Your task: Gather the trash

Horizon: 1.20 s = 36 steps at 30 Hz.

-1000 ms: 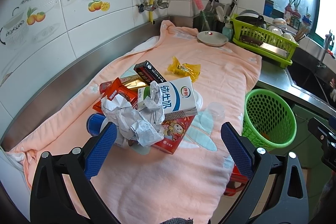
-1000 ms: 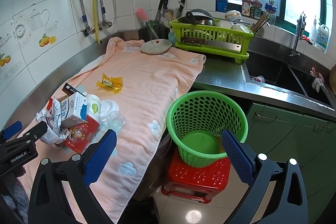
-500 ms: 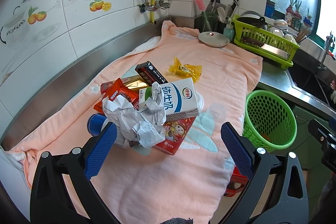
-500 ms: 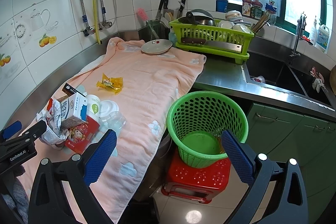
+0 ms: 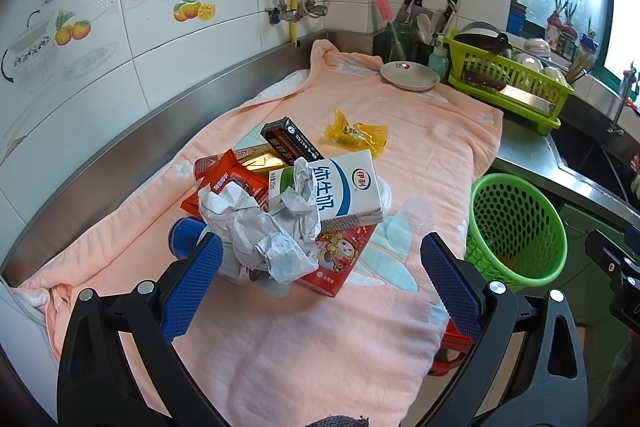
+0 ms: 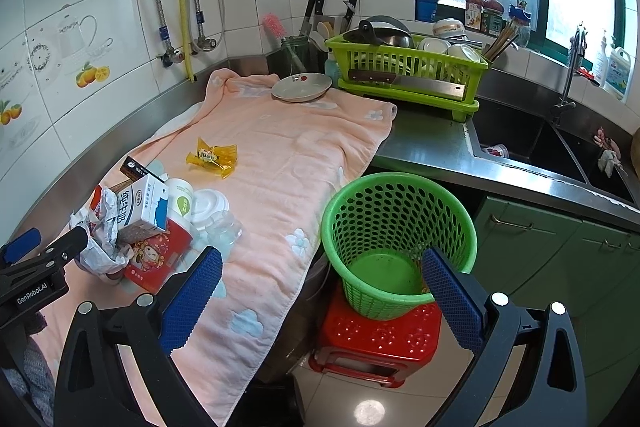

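Note:
A heap of trash lies on a pink towel (image 5: 304,339): crumpled grey paper (image 5: 264,227), a white milk carton (image 5: 344,187), a red packet (image 5: 236,183), a black box (image 5: 292,139), a red card box (image 5: 340,259) and a clear cup (image 5: 418,213). A yellow wrapper (image 5: 358,135) lies apart, farther back. My left gripper (image 5: 320,279) is open and empty, just in front of the paper. My right gripper (image 6: 320,291) is open and empty, above the green basket (image 6: 400,239), whose bottom is bare.
The basket stands on a red stool (image 6: 376,343) on the floor beside the counter. A plate (image 6: 302,87), a knife block and a green dish rack (image 6: 408,75) stand at the back. A steel sink (image 6: 528,143) lies to the right.
My left gripper has crept slightly closer to the trash heap. The right gripper has stayed where it was.

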Available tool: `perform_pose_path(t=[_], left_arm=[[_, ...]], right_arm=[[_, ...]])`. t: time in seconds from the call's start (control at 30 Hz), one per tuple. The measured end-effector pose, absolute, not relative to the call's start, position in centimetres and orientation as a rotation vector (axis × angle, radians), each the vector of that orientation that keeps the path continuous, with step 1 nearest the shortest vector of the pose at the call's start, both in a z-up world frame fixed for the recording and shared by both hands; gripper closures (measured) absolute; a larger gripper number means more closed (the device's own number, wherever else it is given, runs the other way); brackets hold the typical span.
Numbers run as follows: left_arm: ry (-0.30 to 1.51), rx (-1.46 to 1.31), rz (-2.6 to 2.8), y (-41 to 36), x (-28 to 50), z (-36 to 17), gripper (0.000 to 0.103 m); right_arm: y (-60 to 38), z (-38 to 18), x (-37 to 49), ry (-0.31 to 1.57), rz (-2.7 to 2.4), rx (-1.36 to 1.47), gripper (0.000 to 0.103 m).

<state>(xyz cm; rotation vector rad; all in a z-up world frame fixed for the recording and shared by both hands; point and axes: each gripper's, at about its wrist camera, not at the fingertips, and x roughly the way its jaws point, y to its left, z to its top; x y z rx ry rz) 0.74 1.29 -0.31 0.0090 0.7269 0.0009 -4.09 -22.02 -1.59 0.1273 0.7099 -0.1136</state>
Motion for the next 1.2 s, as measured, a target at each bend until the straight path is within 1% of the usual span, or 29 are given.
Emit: perform_pose_path(t=[0.53, 0.67, 0.87, 1.03, 1.2], left_arm=[[0.728, -0.013, 0.035, 3.2, 1.1, -0.3, 0.006], [0.731, -0.026, 0.053, 4.5, 1.3, -0.4, 0.012], [0.736, -0.056, 0.100, 7.4, 1.4, -0.8, 0.015], [0.779, -0.114, 0.089, 9.1, 1.9, -1.9, 0.015], [0.823, -0.143, 0.051, 8.6, 2.7, -3.4, 0.014]], right_arm=[[-21.4, -2.0, -3.3, 0.717, -0.073, 0.119, 0.006], [-20.9, -2.3, -2.8, 0.717, -0.040, 0.109, 0.006], [-19.9, -2.7, -1.9, 0.726, 0.026, 0.111, 0.006], [-18.9, -3.1, -1.0, 0.739, 0.061, 0.107, 0.006], [-18.2, -3.6, -0.2, 0.755, 0.088, 0.092, 0.006]])
